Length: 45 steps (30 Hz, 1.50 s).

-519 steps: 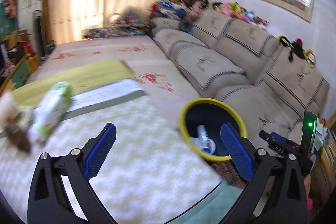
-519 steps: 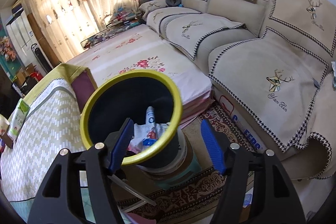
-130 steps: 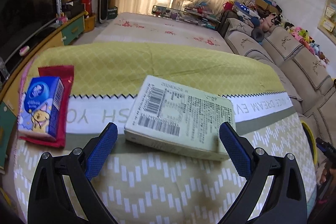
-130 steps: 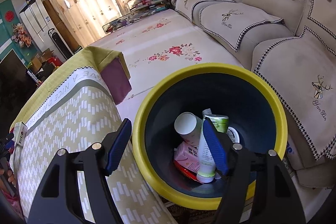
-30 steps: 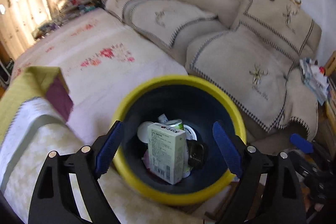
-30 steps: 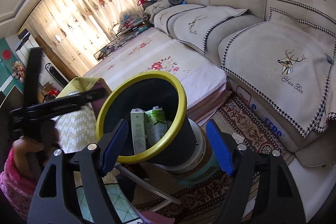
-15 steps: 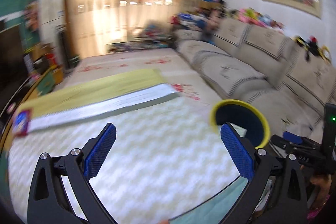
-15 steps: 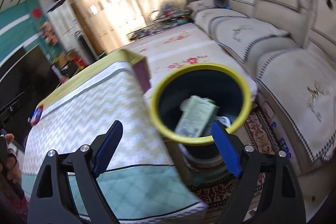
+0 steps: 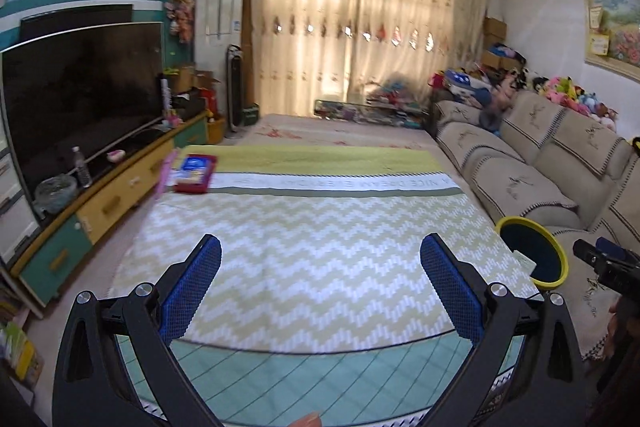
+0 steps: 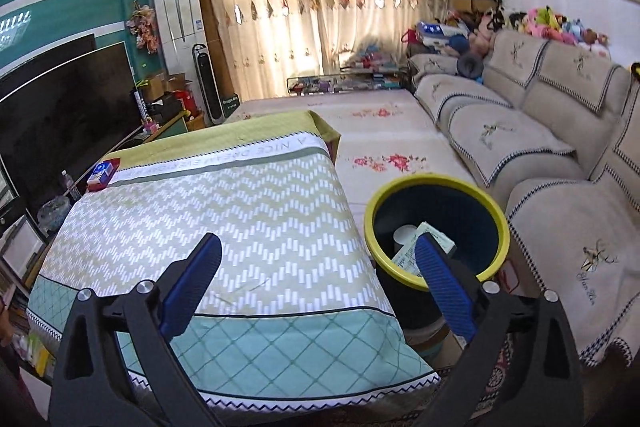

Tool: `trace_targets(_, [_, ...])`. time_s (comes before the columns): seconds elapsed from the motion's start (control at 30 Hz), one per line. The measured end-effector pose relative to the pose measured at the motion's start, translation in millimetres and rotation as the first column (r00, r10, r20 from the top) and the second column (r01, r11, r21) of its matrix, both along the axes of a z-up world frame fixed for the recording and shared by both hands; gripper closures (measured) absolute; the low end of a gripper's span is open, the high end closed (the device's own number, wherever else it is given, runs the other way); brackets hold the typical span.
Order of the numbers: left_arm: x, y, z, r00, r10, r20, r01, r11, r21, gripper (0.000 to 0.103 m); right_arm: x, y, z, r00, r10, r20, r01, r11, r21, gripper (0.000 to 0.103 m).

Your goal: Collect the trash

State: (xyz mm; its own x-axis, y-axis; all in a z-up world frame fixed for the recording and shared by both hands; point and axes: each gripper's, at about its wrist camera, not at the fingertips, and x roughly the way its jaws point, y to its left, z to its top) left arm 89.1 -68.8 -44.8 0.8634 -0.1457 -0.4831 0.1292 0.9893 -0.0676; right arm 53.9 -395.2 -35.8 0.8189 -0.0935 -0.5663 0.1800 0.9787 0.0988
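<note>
Left claw point(image 9: 320, 283) wide, empty. Right claw point(image 10: 318, 281) wide, empty. Blue packet point(image 9: 193, 166) on red wrapper point(image 9: 191, 183), far ahead-left, blurry; risk: grabbing one only. Yellow-rimmed bin point(image 10: 436, 227) by right finger.

The right gripper's blue finger point(image 10: 444, 291) covers part of the pale carton point(image 10: 420, 247) inside the yellow-rimmed bin point(image 10: 496, 215), so the carton's print is unreadable and whatever lies beneath it is out of sight. In the left wrist view the bin point(image 9: 558, 259) shows only a dark interior, its contents hidden. The blue packet point(image 9: 195, 166) on the red wrapper point(image 9: 191, 187) at the bench's far corner is blurred, its label illegible. A pink sliver at the bottom edge point(image 9: 306, 419) is cut off, possibly a fingertip.
</note>
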Motion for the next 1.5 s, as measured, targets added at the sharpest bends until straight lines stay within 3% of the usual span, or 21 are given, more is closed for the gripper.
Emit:
trace_targets(0.2, [-29,23,10,0.999,0.046,0.026,-0.045,0.998,-0.046,0.005,-12,9,8,1.000,0.010,0.025,-0.010,1.000,-0.005,0.009])
trace_targets(0.73, [-68,0,35,0.999,0.021,0.047,-0.019,0.999,-0.042,0.005,-44,6,13,0.996,-0.010,0.088,0.011,1.000,-0.011,0.009])
trace_targets(1.5, [-68,0,36,0.999,0.021,0.028,-0.019,0.998,-0.052,0.005,-42,14,16,0.996,0.008,0.088,-0.006,1.000,-0.018,0.008])
